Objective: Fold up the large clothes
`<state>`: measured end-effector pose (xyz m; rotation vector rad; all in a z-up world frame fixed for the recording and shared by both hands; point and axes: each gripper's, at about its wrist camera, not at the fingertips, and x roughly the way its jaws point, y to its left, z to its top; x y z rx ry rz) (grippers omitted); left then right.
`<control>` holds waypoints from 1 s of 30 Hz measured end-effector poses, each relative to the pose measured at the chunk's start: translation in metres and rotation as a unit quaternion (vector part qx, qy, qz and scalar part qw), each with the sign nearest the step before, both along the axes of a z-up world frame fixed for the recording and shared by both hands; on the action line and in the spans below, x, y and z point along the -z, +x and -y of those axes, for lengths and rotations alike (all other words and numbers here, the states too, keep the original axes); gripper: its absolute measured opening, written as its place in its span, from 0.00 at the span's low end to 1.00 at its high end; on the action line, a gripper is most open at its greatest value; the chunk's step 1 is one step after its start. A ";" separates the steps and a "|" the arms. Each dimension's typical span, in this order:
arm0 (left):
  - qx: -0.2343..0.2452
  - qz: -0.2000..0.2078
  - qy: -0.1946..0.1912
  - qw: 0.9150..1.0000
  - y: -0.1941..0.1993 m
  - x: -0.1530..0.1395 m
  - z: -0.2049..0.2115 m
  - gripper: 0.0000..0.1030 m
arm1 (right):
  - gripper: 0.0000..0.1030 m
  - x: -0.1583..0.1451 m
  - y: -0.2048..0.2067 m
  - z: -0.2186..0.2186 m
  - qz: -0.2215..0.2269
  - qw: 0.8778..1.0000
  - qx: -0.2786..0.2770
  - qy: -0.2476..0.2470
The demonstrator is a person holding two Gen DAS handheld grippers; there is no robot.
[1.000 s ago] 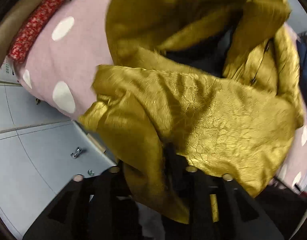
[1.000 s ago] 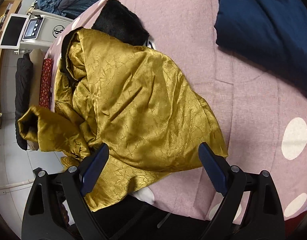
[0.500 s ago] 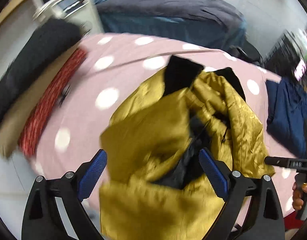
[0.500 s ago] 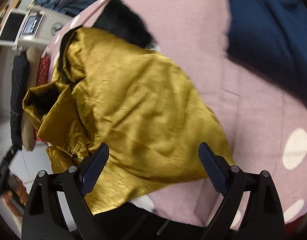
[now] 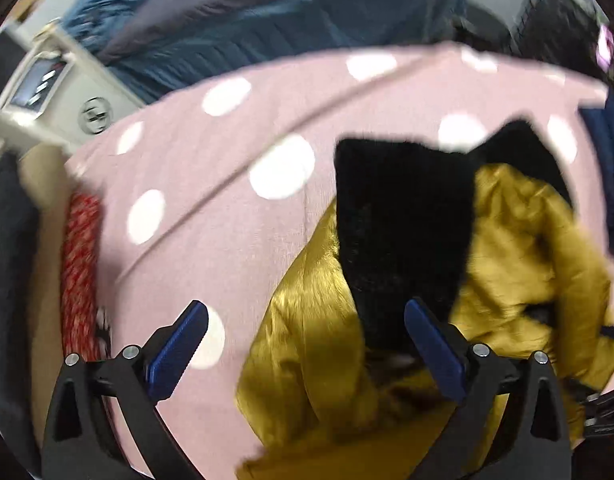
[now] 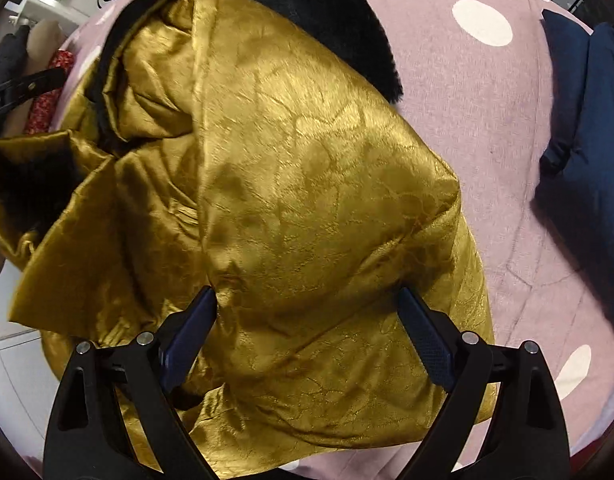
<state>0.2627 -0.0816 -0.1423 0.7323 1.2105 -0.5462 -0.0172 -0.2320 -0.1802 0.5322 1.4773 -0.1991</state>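
Note:
A shiny golden-yellow jacket with a black furry collar lies bunched on a pink bedspread with white dots. My right gripper is open and empty, its jaws wide just above the jacket's near part. In the left wrist view the jacket and its black fur lining lie at the right. My left gripper is open and empty, above the jacket's left edge and the bedspread. The left gripper's black frame shows in the right wrist view at the far left.
A dark blue garment lies on the bed at the right. A red patterned cloth and a white device sit beyond the bed's left edge. Blue-grey bedding is piled behind. White floor tiles show at lower left.
My left gripper has let go of the jacket's yellow cloth, opened wide and swung up toward the collar. My right gripper stayed open and moved closer over the jacket.

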 end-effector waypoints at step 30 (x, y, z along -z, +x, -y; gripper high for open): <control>-0.140 0.015 -0.188 0.972 -0.004 -0.105 -0.090 0.11 | 0.08 -0.248 -0.028 0.065 0.349 0.935 0.051 -0.036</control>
